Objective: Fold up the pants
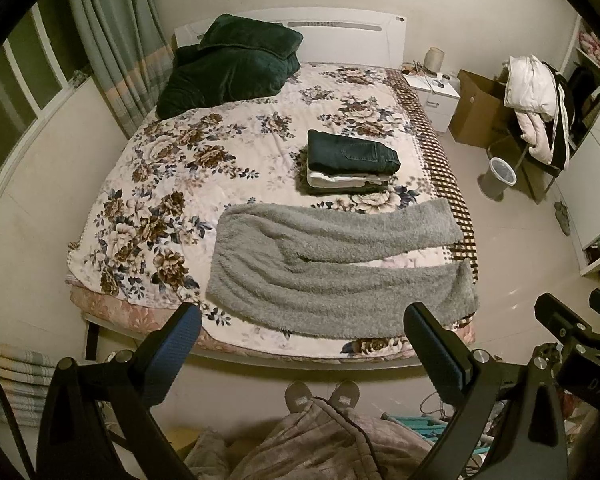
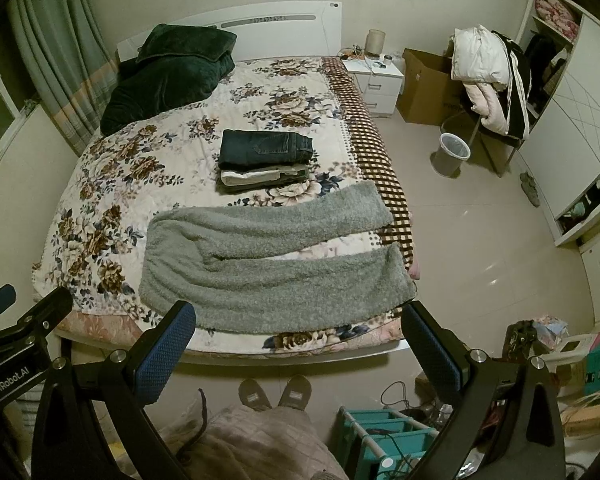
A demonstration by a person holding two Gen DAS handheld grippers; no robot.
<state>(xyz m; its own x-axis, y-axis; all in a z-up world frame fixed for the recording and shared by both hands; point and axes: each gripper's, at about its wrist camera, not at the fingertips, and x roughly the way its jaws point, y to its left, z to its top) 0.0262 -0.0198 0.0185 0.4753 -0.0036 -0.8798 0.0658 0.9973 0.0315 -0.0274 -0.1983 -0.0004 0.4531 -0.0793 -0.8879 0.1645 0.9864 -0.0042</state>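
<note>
A: Where are the pants point(image 1: 332, 268)?

B: Flat on the bed point(image 1: 172, 168), legs apart, cuffs at the right edge; both the left gripper point(image 1: 300, 344) and right gripper point(image 2: 298, 342) spread wide, holding nothing.

A: Risk?

B: The fleece is thick; a shallow pinch may slip, and a cuff could slide off.

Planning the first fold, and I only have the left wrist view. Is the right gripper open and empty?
Observer: Yes. The right gripper is wide open and holds nothing.
Operator: What is on the floor to its right? My picture cuts off there.
Observer: A pile of boxes lies there, just past a teal rack.
</note>
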